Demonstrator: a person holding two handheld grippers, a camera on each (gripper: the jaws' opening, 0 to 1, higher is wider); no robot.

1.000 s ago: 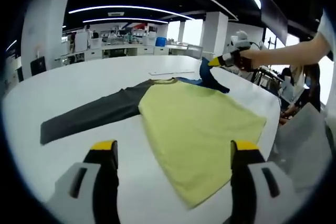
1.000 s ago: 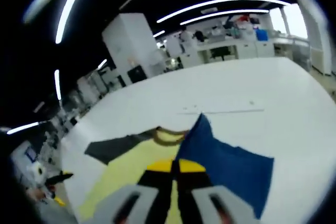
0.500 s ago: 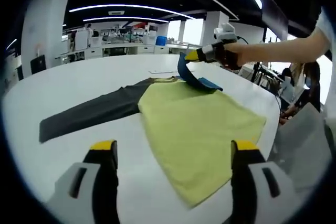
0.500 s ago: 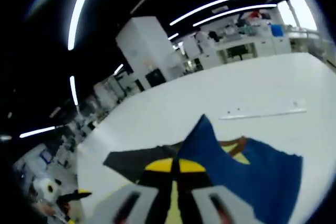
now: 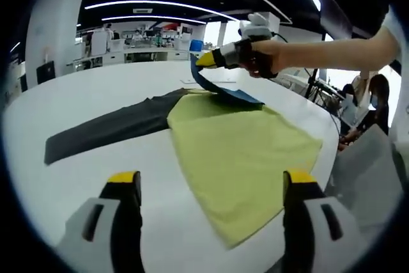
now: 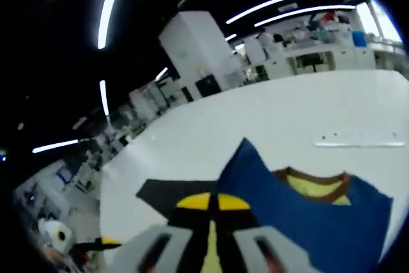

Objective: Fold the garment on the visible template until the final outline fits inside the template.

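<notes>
1. The garment (image 5: 239,151), a yellow-bodied shirt with one blue sleeve (image 5: 220,91) and one dark grey sleeve (image 5: 105,129), lies spread on the white tabletop (image 5: 83,94). In the left gripper view it sits in the middle of the scene, with the grey sleeve stretched out flat to the left.

2. Judged from this, the fold is at an early stage. The blue sleeve is lifted off the tabletop and is being carried over the yellow body; the grey sleeve and the lower body are not yet folded. I cannot make out a template outline, so how much must come in is unclear.

3. The right gripper (image 5: 208,60) has its jaws pinched on the blue sleeve's end, held up at the far side of the garment. In the right gripper view the blue cloth (image 6: 287,202) rises from between its closed yellow tips.

4. The left gripper (image 5: 211,180) hovers at the near edge of the garment with jaws wide apart, holding nothing.

5. Against a second ago, the right gripper has travelled from the far right toward the left, across the collar, drawing the blue sleeve with it. The left gripper and the grey sleeve have hardly changed.
</notes>
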